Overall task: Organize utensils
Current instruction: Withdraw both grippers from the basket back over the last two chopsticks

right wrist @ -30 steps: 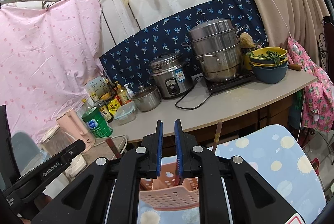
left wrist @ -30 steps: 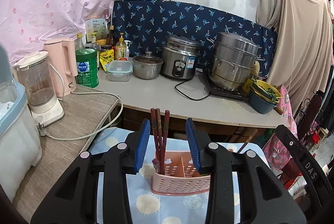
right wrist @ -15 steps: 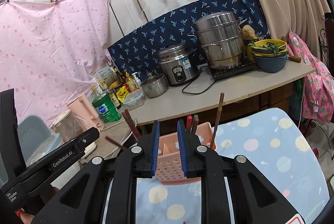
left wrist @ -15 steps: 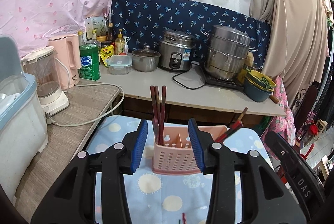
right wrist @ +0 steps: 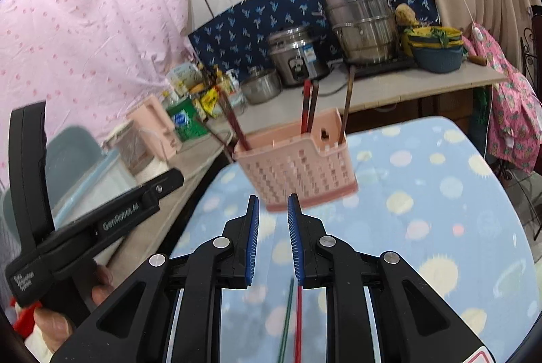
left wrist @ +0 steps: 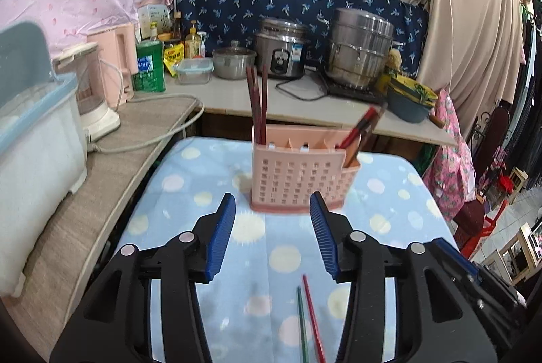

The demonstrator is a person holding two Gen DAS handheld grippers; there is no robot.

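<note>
A pink perforated utensil holder [left wrist: 299, 173] stands on the blue dotted tablecloth [left wrist: 189, 193], with dark red chopsticks [left wrist: 257, 102] upright in its left compartment and others [left wrist: 360, 129] leaning out on the right. It also shows in the right wrist view [right wrist: 298, 170]. A red chopstick [left wrist: 313, 317] and a green chopstick [left wrist: 301, 324] lie on the cloth near me, also seen in the right wrist view as red [right wrist: 298, 322] and green [right wrist: 286, 319]. My left gripper [left wrist: 272, 234] is open and empty, short of the holder. My right gripper [right wrist: 272, 237] is slightly open and empty, above the loose chopsticks.
A counter [left wrist: 305, 102] behind holds a rice cooker [left wrist: 281, 53], a steel steamer pot [left wrist: 360, 53], bowls [left wrist: 410, 99], bottles and a green jug [left wrist: 149, 66]. A side shelf on the left carries a blender [left wrist: 93, 92] and a white tub [left wrist: 37, 139].
Both grippers have pulled back from the holder and tipped down, so the holder looks farther off and the loose red and green chopsticks have come into view. The right jaws have parted a little.
</note>
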